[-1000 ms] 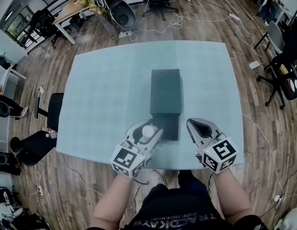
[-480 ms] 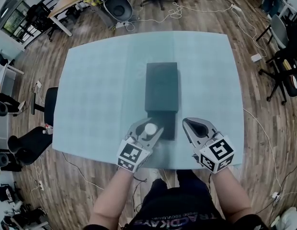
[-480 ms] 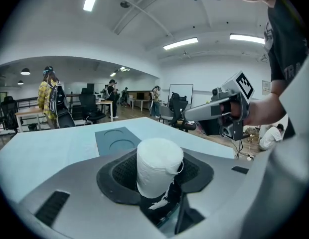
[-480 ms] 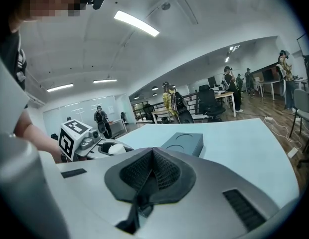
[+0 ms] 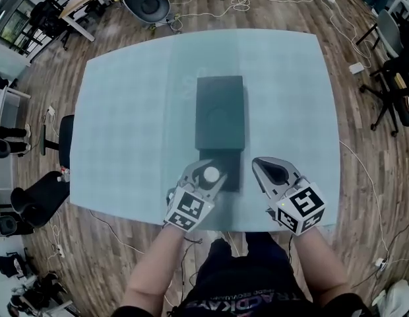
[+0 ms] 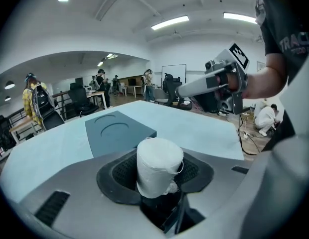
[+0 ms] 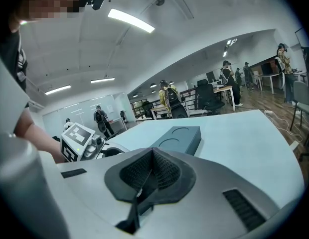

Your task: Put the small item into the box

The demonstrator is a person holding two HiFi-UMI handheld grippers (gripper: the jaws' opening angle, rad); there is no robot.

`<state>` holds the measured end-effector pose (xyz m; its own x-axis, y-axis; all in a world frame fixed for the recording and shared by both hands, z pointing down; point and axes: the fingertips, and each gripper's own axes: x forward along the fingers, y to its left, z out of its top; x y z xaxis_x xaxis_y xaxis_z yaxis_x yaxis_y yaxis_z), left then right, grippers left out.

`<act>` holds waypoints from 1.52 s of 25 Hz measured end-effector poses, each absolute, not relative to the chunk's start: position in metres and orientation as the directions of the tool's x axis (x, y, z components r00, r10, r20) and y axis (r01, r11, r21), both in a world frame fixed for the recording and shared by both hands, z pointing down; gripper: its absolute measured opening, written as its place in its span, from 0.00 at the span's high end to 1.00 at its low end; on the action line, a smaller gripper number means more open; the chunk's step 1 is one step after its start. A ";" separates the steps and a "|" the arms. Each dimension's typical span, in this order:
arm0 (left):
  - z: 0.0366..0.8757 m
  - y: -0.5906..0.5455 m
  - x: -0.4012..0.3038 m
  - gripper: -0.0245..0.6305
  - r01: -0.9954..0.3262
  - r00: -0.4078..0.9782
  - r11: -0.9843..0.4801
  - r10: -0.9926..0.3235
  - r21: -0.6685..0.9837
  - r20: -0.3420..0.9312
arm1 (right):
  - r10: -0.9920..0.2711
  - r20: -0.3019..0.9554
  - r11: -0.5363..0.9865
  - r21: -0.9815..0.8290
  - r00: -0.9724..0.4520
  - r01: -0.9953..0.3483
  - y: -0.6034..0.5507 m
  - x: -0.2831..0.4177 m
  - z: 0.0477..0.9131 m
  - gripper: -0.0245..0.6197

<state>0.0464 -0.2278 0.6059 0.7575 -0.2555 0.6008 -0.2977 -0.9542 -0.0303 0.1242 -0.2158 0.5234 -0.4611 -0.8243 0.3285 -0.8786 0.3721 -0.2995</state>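
— Left gripper [image 5: 206, 176] pinches the small item [image 6: 158, 166], a white roll, between its pads, just short of the dark box [image 5: 220, 111] on the pale surface [image 5: 132, 111]. How far along are we?

— We judge it midway: picked up, not yet placed. Delivery and release remain.

— And the box?

— Nothing shows in it. We see only round recesses on its top and cannot tell whether it is open. At right, our right gripper [image 5: 264, 169] is pressed together, empty, near the box's corner.
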 end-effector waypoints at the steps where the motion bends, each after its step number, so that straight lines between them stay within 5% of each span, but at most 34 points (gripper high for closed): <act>1: 0.612 -0.227 0.046 0.67 -0.286 0.742 -0.957 -0.248 -0.041 0.622 | -0.824 0.330 0.370 -0.302 -0.460 -0.879 -0.217 0.126 0.525 0.94; 38: 0.699 -0.206 0.049 0.67 0.070 0.333 -0.990 -0.090 -0.120 0.938 | -0.824 0.341 0.336 -0.349 -0.452 -0.875 -0.229 0.146 0.546 0.94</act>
<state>0.0488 -0.2055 0.6988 0.3334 -0.0903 0.9385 0.0696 -0.9903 -0.1200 0.1462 -0.2293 0.5464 -0.4524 -0.8240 0.3411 -0.8749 0.3360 -0.3489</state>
